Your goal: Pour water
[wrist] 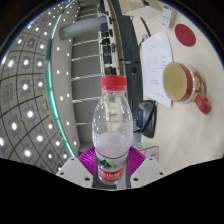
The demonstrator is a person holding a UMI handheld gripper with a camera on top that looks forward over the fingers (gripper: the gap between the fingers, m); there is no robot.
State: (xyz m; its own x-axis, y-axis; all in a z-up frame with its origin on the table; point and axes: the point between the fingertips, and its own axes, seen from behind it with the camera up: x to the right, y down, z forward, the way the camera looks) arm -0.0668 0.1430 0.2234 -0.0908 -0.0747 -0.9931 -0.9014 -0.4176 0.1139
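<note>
The gripper (111,170) holds a clear plastic water bottle (112,125). The jaws are closed most of the way onto the bottle's lower body at the label band, with a magenta pad (93,158) pressed against each side. The bottle's red cap (115,84) is on. In this view the whole scene is rotated, so the bottle appears carried in the air at a strong tilt relative to the counter (150,60).

Step in hand, as judged: bringing the bottle to the receiving vessel. The likely target is the yellow mug (185,82) with red handle, standing on the counter well beyond the jaws, off to one side of the bottle neck. The cap looks seated, so no water can leave until it comes off; that would need settling first. For a clean pour, the grip should stay low on the body without crushing the thin wall. The mouth should be brought just over the mug's rim, then tipped slowly.

Surface: light counter carrying white papers (157,52), a red round lid or coaster (187,34), and a dark object (148,115) near the bottle.

Room: ceiling with rows of small lights (30,90); shelving or railings beyond.
</note>
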